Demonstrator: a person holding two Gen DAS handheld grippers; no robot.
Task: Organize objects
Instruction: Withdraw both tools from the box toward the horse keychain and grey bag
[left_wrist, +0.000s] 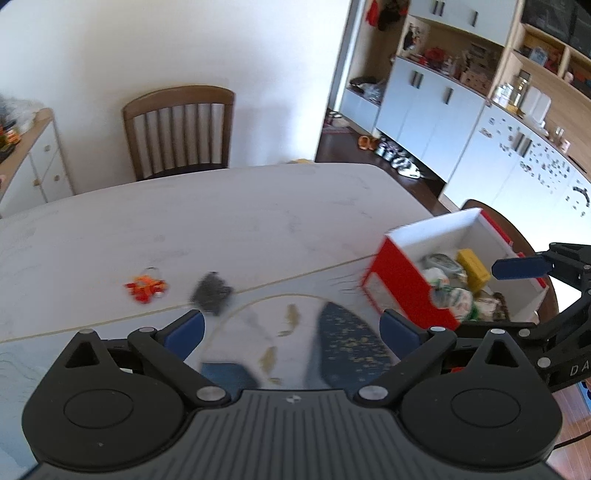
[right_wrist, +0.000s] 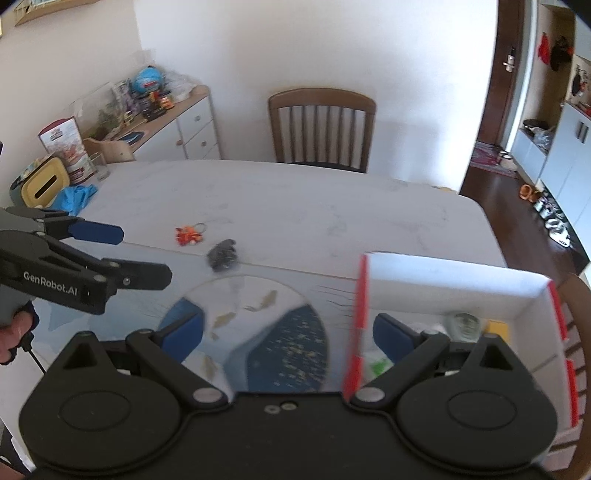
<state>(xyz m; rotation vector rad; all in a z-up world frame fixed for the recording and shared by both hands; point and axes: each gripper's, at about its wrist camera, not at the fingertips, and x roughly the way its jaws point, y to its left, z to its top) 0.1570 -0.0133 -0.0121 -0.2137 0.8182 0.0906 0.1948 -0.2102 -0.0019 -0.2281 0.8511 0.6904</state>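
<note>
Seen from the left wrist, the left gripper (left_wrist: 291, 328) is spread wide and empty over a placemat (left_wrist: 343, 339); an orange keychain (left_wrist: 146, 286) and dark object (left_wrist: 212, 291) lie ahead-left, the red-and-white box (left_wrist: 402, 284) just right. From the right wrist, the right gripper (right_wrist: 288, 334) is likewise wide and empty, its right finger over the box (right_wrist: 443, 284), the keychain (right_wrist: 189, 235) well ahead-left.

Matt pale table (left_wrist: 221, 221), glossy red-and-white cardboard box (left_wrist: 402, 284), slatted wooden chair (left_wrist: 179, 125), matt black plastic grippers.

White table (left_wrist: 229, 214) carries box (left_wrist: 402, 280), orange toy (left_wrist: 146, 287), blurred dark clump (left_wrist: 212, 292).
</note>
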